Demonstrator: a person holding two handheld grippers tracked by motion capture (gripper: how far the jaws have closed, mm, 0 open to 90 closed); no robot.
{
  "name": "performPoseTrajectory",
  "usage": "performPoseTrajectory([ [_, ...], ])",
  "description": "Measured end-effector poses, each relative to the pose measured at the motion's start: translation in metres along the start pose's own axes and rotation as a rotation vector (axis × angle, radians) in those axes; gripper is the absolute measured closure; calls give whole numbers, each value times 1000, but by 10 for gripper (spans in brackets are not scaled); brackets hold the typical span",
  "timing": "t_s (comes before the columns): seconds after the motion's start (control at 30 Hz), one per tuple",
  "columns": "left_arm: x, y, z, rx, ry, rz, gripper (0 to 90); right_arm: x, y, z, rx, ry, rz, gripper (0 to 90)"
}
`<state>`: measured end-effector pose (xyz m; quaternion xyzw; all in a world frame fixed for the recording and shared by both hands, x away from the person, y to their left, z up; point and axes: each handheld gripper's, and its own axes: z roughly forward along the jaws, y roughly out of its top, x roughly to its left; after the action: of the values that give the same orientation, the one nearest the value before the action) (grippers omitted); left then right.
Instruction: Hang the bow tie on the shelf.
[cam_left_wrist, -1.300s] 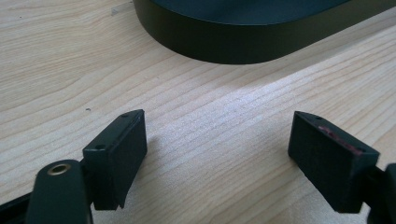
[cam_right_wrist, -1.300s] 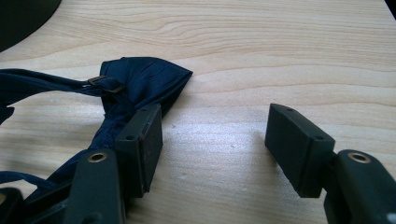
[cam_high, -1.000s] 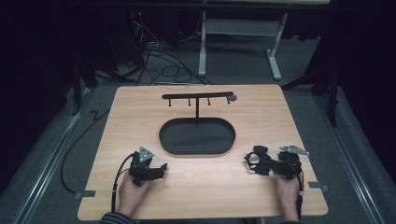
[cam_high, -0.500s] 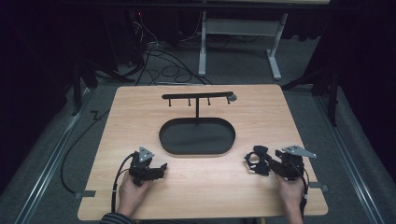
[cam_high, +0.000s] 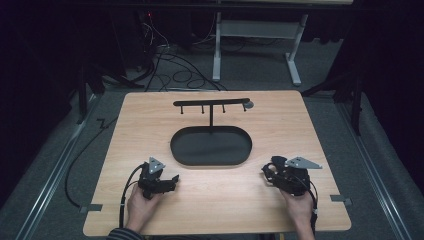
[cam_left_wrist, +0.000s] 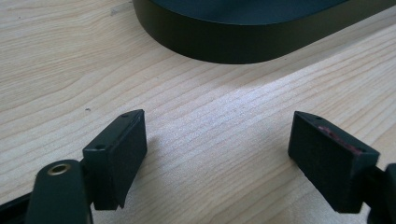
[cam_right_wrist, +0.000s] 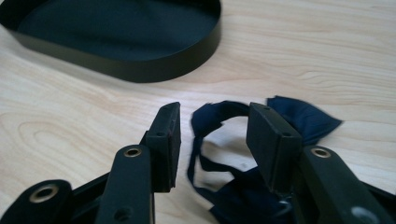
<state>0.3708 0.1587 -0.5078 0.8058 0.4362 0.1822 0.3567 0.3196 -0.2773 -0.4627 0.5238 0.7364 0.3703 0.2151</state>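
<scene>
Right tool (cam_right_wrist: 212, 140) rests low on desk (cam_high: 320, 130), jaws part-open astride dark blue fabric strap (cam_right_wrist: 219, 116) — not yet pinched. Left tool (cam_left_wrist: 217, 154) gapes wide over bare wood near black oval tray (cam_high: 211, 146). Judgement: close squarely on strap loop before lifting — thin cloth slips easily.

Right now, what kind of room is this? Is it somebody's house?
Probably not a house; more likely a lab or recording room. A lone wooden table stands on grey carpet among dark curtains, loose cables trail over the floor, and a person holds a gripper in each hand.
</scene>
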Motion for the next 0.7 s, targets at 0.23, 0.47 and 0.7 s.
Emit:
performPoseTrajectory([
  [0.23, 0, 0, 0, 0, 1, 0, 200, 4, -6, 11, 45, 30, 2, 596],
  [0.47, 0, 0, 0, 0, 1, 0, 200, 3, -11, 21, 86, 43, 7, 688],
  [0.7, 0, 0, 0, 0, 1, 0, 200, 2, -14, 28, 122, 56, -4, 820],
])
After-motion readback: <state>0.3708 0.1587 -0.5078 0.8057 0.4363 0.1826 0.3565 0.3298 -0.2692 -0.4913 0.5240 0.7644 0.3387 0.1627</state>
